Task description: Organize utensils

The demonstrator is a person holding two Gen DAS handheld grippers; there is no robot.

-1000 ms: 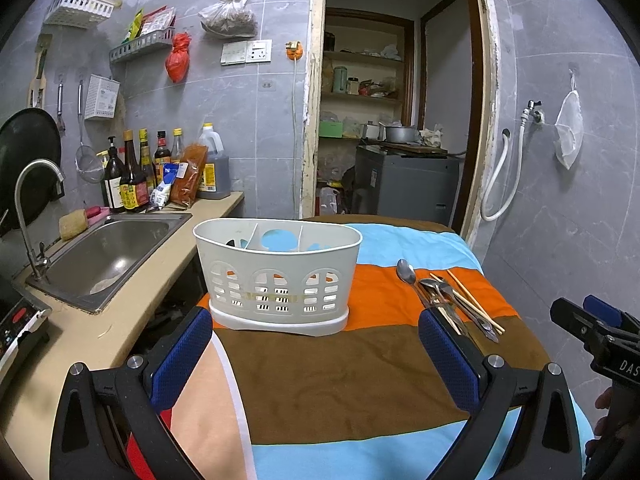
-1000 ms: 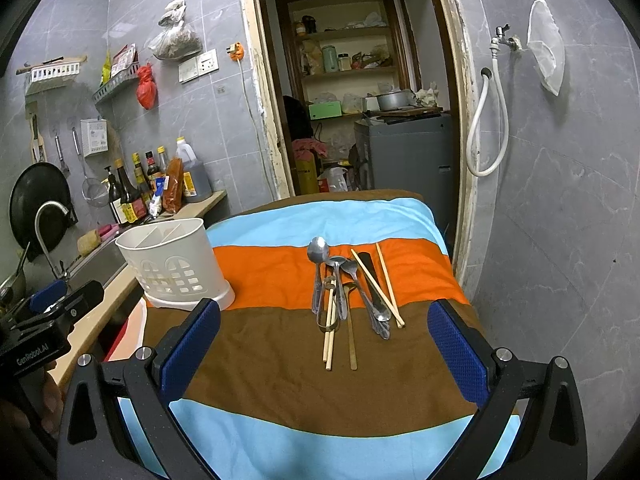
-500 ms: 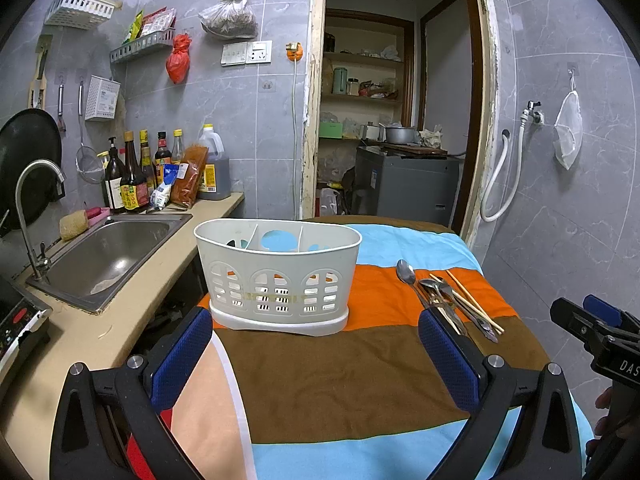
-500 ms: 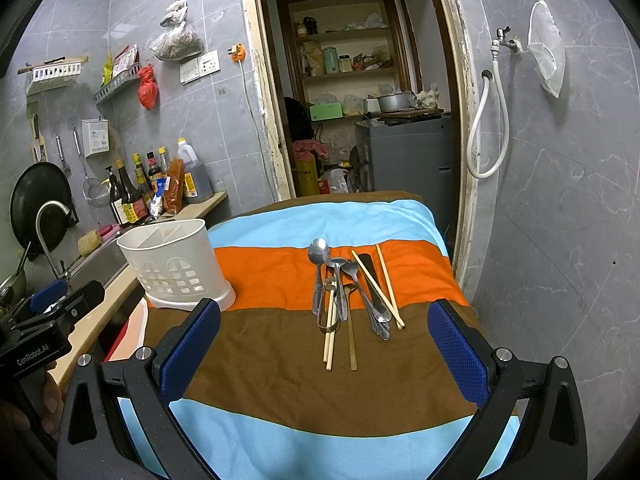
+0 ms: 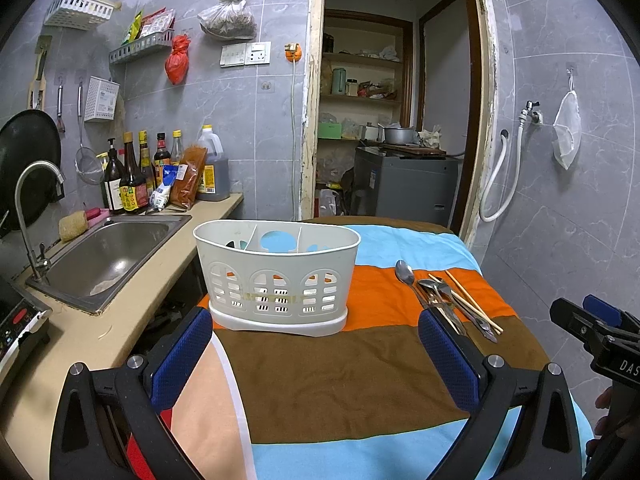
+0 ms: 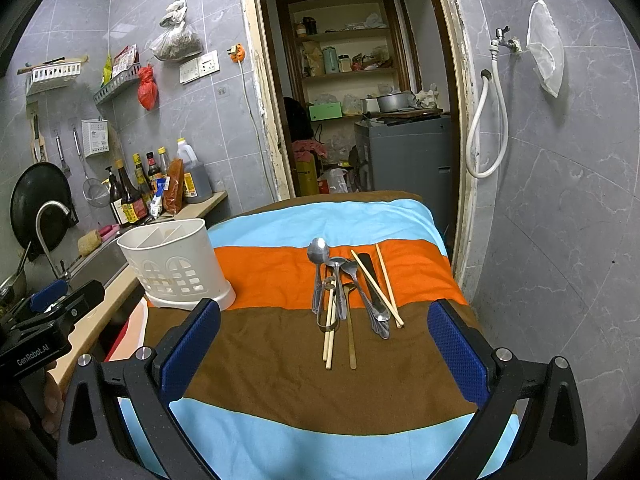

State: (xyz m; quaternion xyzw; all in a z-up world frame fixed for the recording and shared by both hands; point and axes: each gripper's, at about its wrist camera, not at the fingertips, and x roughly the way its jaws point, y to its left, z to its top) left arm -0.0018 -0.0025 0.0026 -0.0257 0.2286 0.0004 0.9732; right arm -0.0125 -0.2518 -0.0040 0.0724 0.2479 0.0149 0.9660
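Observation:
A white slotted utensil caddy (image 5: 277, 276) with three compartments stands on the striped cloth (image 5: 328, 376); it shows at the left in the right wrist view (image 6: 176, 264). A pile of metal spoons (image 6: 340, 280) and wooden chopsticks (image 6: 382, 284) lies on the orange and brown stripes, right of the caddy (image 5: 448, 300). My left gripper (image 5: 316, 356) is open just short of the caddy, nothing between its fingers. My right gripper (image 6: 320, 352) is open too, hanging near the handle ends of the pile.
A steel sink (image 5: 108, 256) with a tap (image 5: 34, 208) and a counter with sauce bottles (image 5: 132, 184) lie left of the table. A doorway (image 5: 396, 128) opens behind. A tiled wall with a hose (image 6: 486, 136) stands close on the right.

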